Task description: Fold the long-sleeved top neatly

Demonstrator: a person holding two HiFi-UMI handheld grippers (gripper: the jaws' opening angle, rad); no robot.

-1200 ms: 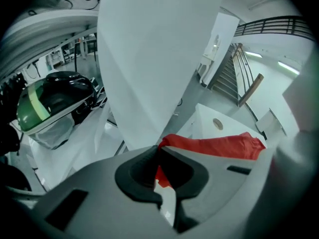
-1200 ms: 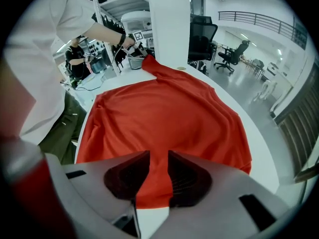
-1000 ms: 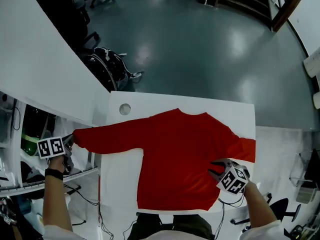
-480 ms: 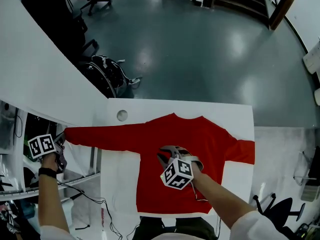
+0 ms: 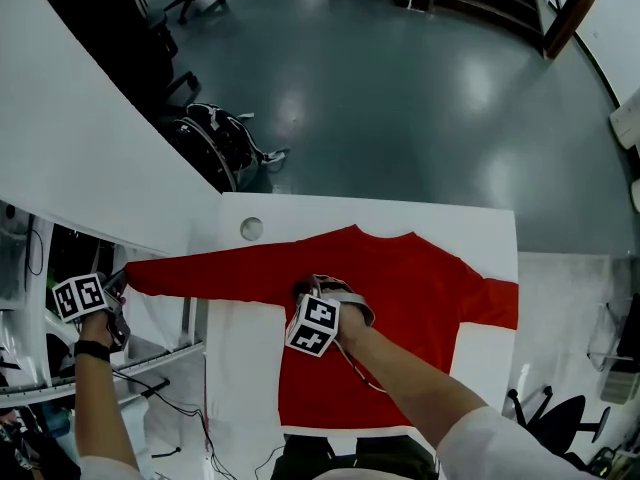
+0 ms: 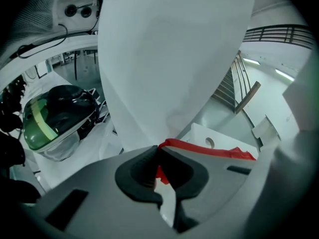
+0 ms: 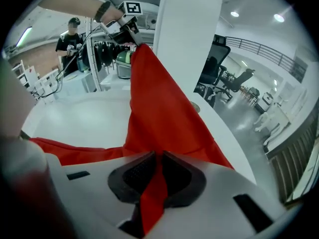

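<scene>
A red long-sleeved top [image 5: 410, 308] lies flat, front down or up I cannot tell, on the white table [image 5: 240, 368]. Its left sleeve [image 5: 210, 271] is stretched out past the table's left edge. My left gripper [image 5: 118, 280] is shut on that sleeve's cuff [image 6: 167, 144], off the table. My right gripper [image 5: 314, 286] is over the spot where this sleeve meets the body. Its jaws have just been closing, and a fold of red cloth [image 7: 152, 193] is pinched between the pads. The other sleeve [image 5: 497, 303] lies at the table's right edge.
A round hole [image 5: 251, 228] sits in the table's far left corner. A white partition [image 5: 90, 138] runs along the left, with bags [image 5: 215, 133] and office chairs behind it. Cables [image 5: 160, 388] hang below the left edge. A person [image 7: 70, 41] stands beyond the left gripper.
My right gripper has swept left across the top, from its lower right side to the base of the left sleeve. The left gripper has drawn the cuff a little further left.
</scene>
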